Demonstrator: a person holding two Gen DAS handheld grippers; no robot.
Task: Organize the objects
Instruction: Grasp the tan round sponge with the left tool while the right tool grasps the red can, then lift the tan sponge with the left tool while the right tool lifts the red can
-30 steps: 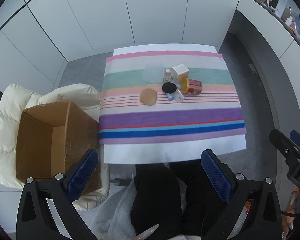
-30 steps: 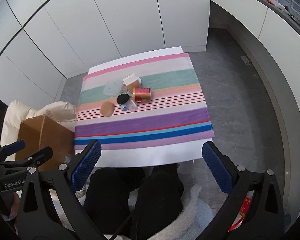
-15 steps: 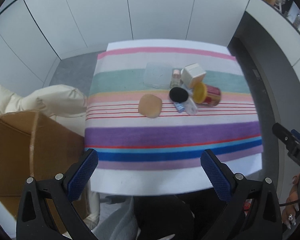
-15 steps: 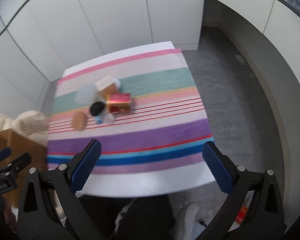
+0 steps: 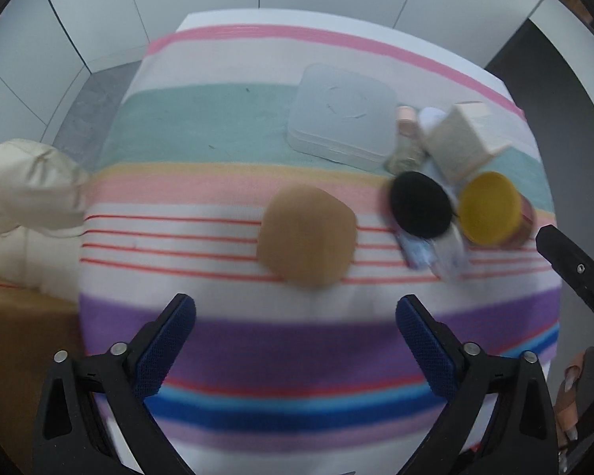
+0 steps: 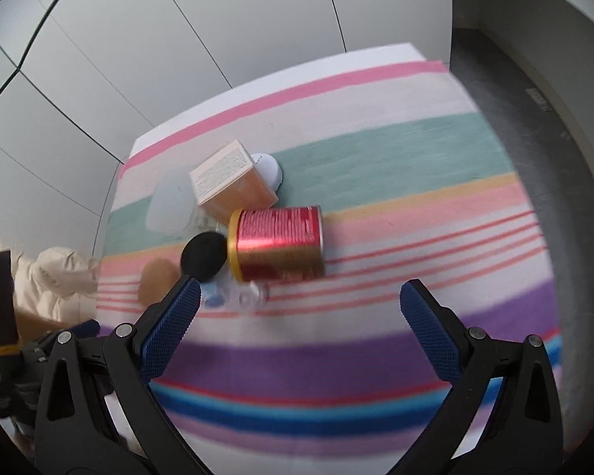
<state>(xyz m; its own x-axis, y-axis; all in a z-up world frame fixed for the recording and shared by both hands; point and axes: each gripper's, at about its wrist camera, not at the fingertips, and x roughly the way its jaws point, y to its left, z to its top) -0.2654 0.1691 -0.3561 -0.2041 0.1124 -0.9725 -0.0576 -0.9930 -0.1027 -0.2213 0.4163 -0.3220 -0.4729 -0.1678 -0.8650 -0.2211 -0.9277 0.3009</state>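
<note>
A cluster of small objects lies on the striped cloth (image 5: 217, 126). In the left wrist view: a tan round sponge (image 5: 307, 235), a black round puff (image 5: 420, 204), a white flat case (image 5: 342, 114), a cream box (image 5: 465, 140), a small bottle (image 5: 406, 140), and a red can with a yellow lid (image 5: 489, 208). My left gripper (image 5: 295, 328) is open and empty, just short of the sponge. In the right wrist view the red can (image 6: 277, 243) lies on its side beside the cream box (image 6: 231, 182) and black puff (image 6: 204, 257). My right gripper (image 6: 297, 316) is open and empty, just short of the can.
A cardboard box (image 5: 23, 348) sits at the lower left beside the table, on a cream padded chair (image 5: 27, 190). White cabinet walls stand behind the table. Grey floor (image 6: 534, 91) lies to the right. The other gripper shows at each view's edge (image 5: 574, 273).
Both grippers have moved forward and down toward the table; the objects loom much larger. The left now faces the sponge, the right faces the red can. Both stayed open.
</note>
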